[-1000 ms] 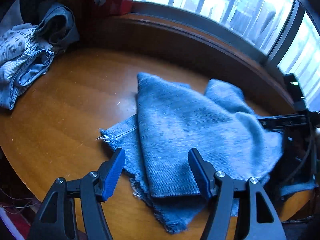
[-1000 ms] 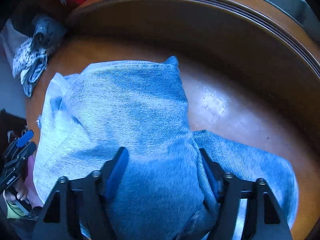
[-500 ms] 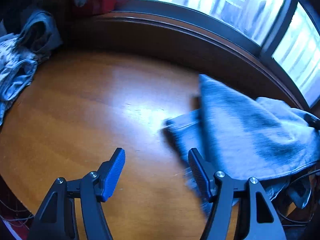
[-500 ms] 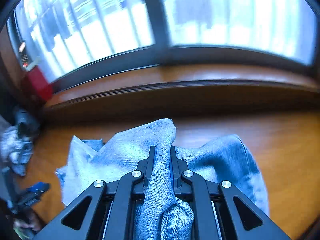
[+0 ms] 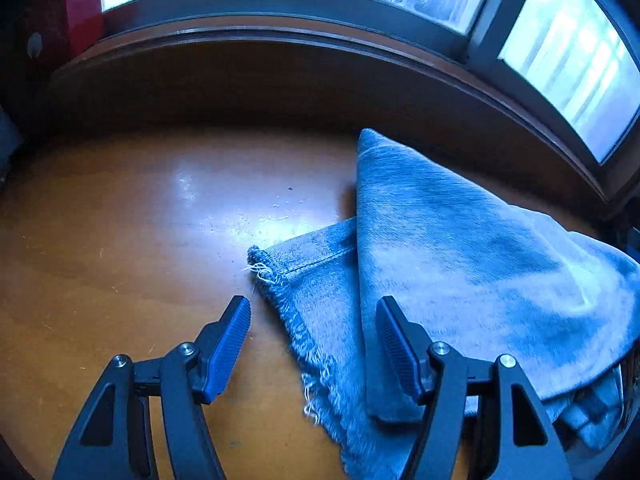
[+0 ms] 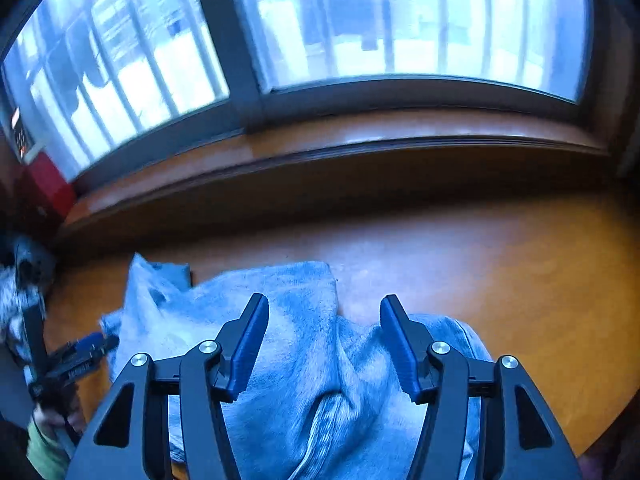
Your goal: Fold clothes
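Observation:
A pair of blue denim jeans point(image 5: 460, 256) lies partly folded on the wooden table point(image 5: 120, 240), with a frayed hem point(image 5: 264, 268) pointing left. My left gripper point(image 5: 314, 344) is open just above that frayed edge, its right finger over the folded layer. In the right wrist view the same jeans point(image 6: 304, 344) are bunched under my right gripper point(image 6: 324, 344), which is open with nothing between its fingers. The left gripper point(image 6: 80, 356) shows at the left edge of that view.
A wooden window ledge point(image 6: 320, 136) and large windows point(image 6: 400, 20) run along the back of the table. A pile of other clothes point(image 6: 16, 292) sits at the far left, next to a red object point(image 6: 48, 188). A person's hand point(image 6: 48, 416) holds the left tool.
My right gripper has opened and let go of the denim fold it was pinching. The jeans now rest on the table, shifted right in the left view, and my left gripper stays open.

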The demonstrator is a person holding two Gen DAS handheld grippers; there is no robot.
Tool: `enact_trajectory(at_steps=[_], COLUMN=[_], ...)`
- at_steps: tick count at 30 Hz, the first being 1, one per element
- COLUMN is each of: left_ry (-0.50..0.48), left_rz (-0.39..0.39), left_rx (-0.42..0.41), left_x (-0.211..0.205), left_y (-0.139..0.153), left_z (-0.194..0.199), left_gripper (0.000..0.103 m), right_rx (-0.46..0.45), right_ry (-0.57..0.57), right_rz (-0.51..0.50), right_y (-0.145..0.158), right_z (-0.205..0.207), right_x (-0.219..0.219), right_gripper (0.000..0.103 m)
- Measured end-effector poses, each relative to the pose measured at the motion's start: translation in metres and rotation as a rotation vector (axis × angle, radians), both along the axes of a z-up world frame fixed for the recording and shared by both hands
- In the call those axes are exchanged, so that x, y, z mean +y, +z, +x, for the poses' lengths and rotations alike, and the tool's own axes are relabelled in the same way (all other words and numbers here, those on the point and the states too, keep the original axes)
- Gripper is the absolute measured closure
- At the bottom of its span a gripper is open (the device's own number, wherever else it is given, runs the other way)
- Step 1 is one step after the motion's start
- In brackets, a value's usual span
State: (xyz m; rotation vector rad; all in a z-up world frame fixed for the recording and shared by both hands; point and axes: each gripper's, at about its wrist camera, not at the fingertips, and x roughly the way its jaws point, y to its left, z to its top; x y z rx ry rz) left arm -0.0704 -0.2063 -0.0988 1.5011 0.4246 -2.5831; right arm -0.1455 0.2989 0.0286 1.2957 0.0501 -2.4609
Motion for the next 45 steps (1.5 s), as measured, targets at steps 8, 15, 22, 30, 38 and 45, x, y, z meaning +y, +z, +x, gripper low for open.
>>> enact_trajectory(at_steps=[8, 15, 22, 30, 38, 45], left_ry=[0.075, 0.082, -0.008, 0.081, 0.054, -0.054], left_rz=[-0.012, -0.017, -0.089, -0.169, -0.087, 0.023], left_rx=[-0.032, -0.036, 0.027, 0.200, 0.172, 0.127], left_x=[-0.003, 0.003, 0.029, 0.006, -0.001, 0.030], left_y=[-0.006, -0.012, 0.000, 0.071, 0.075, 0.058], left_z=[-0.002, -0.009, -0.016, -0.010, 0.025, 0.045], left_gripper=[0.040, 0.039, 0.099, 0.099, 0.096, 0.096], right_rx=[-0.185, -0.231, -0.130, 0.180, 0.070, 0.105], right_ry=[0.128, 0.164, 0.153, -0.163, -0.330, -0.205], right_rz=[0.053, 0.090, 0.097, -0.020, 0.054, 0.002], right_y=[-0.045, -0.080, -0.073, 0.022, 0.004, 0.033], right_z=[-0.014, -0.007, 0.007, 0.004, -0.018, 0.054], right_x=[-0.021, -0.033, -0.033, 0.044, 0.116, 0.140], right_gripper=[0.045, 0.045, 0.092, 0.093, 0.080, 0.055])
